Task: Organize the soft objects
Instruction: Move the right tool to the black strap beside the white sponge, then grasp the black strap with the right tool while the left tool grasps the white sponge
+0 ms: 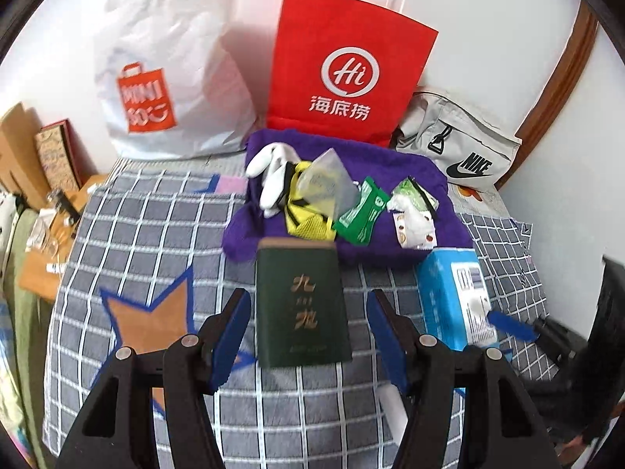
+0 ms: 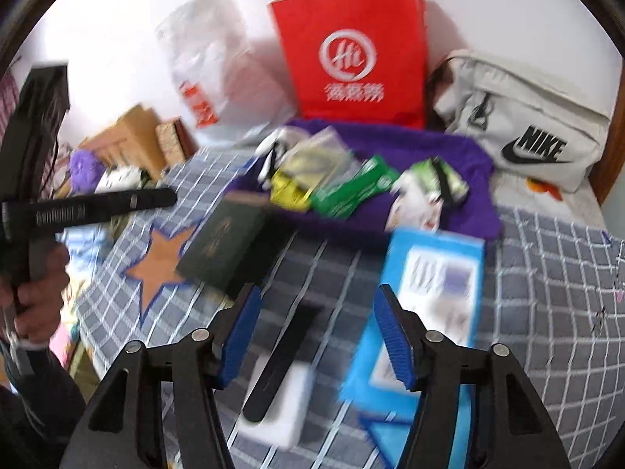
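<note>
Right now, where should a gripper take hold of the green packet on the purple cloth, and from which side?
Grip the green packet across its narrow width near the lower end, coming from above and the front. It lies flat and tilted on the purple cloth, and its upper end crowds the mesh pouch.

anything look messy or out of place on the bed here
Yes. The small soft items are in a loose, overlapping heap on the purple cloth: white piece, yellow mesh, green packet. The dark green box lies with its far end on the cloth's edge, and the blue box lies askew beside it.
</note>
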Demonstrator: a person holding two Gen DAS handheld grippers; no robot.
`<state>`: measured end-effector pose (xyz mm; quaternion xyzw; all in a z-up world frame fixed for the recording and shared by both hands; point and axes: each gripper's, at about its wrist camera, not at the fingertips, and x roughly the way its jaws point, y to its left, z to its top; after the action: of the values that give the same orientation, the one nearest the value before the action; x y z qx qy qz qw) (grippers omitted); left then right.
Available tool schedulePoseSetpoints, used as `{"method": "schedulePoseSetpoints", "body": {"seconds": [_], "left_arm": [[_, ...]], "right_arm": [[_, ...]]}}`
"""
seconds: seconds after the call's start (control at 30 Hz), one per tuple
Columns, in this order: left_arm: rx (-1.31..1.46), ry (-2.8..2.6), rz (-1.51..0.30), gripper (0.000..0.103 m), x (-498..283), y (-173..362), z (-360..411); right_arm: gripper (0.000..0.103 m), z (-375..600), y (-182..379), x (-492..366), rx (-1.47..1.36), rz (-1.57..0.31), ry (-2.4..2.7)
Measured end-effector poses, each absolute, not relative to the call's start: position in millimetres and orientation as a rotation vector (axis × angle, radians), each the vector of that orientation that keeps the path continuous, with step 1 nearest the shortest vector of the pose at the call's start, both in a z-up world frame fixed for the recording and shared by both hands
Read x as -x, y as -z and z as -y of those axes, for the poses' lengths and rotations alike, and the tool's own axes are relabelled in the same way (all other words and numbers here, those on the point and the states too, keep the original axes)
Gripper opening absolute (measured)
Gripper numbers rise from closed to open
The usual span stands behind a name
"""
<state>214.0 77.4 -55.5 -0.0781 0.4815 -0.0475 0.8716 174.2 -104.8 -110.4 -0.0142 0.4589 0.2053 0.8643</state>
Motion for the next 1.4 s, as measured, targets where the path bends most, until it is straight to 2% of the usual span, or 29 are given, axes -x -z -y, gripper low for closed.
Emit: {"method": "schedulePoseSetpoints", "body": {"seconds": [0.07,0.17,0.87,0.93,0.97,1.17,1.4], "left_arm": [[0.172,0.097,-1.014,0.06,-206,59,-82],[0.178,0.099,-1.022,0.06,-197,66,-88],[0.237,0.121,-1.072,0.06,-191,111,-127],[0.242,0.125,-1.08,0.06,-192,115,-129],[0.245,0.126,-1.085,0.06,-192,118,-130],[0.263,0.117,-1.108,0.06,-193,128,-134],[0.251,0.114,-1.105,0.06,-185,124,-129]], "right_arm": [[0.05,95,120,-163,0.048,-0.988,-0.44],[0.036,82,139,-152,0.068,-1.041,-0.454],[0.037,37,206,-199,0.196,-1.193,-0.235],[0.03,37,207,-202,0.19,-1.193,-0.242],[0.019,37,206,-204,0.175,-1.193,-0.264],[0.019,35,196,-195,0.21,-1.149,-0.278],[0.019,47,170,-178,0.124,-1.089,-0.317]]}}
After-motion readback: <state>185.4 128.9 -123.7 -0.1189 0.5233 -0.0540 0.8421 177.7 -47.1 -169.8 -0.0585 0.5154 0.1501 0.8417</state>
